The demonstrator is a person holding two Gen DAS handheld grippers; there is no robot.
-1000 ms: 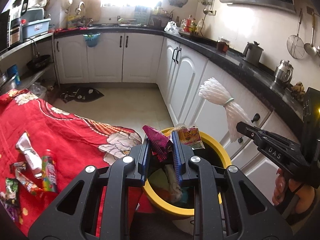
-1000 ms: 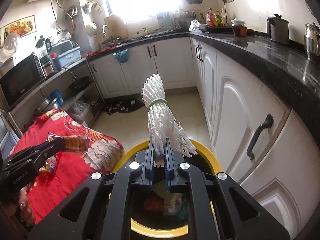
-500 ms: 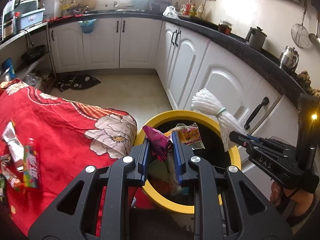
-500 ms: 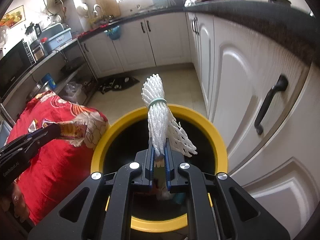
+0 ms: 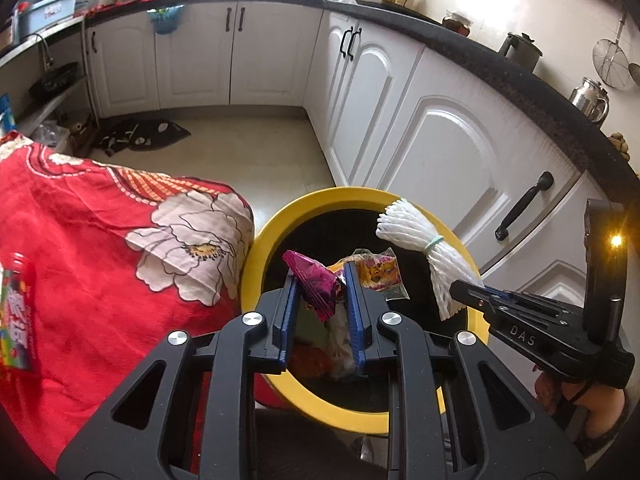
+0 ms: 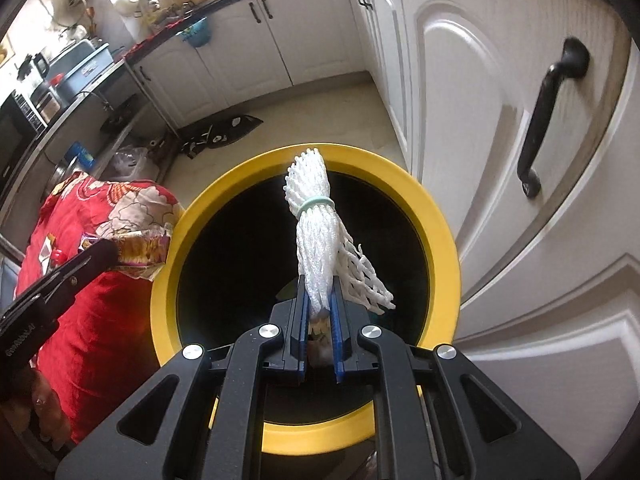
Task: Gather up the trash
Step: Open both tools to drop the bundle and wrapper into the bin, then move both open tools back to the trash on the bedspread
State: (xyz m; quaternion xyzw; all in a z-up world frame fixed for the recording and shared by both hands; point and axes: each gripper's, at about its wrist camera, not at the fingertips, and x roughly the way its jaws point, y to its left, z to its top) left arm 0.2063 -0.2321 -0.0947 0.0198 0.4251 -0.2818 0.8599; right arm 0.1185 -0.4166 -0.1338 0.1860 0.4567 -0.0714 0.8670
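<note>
Left wrist view showed your left gripper (image 5: pixel 320 280) nearly closed, its blue pads pinching a crumpled magenta wrapper (image 5: pixel 314 282) with a yellow snack wrapper (image 5: pixel 378 274) sticking out just beside the right-hand pad, both held over the mouth of the yellow-rimmed bin (image 5: pixel 256 248). Other litter already lay in the bottom of the bin. Your right gripper (image 6: pixel 320 300) was almost fully closed, clamped on the lower end of a white foam net bundle (image 6: pixel 314 232) tied with a pale green band, which stood up from the jaws above the dark opening of the bin. The bin stood between the red floral cloth (image 5: pixel 100 240) and the white cabinet door (image 6: pixel 480 120). A colourful packet (image 5: pixel 14 320) lay on the cloth, well apart from the bin.
</note>
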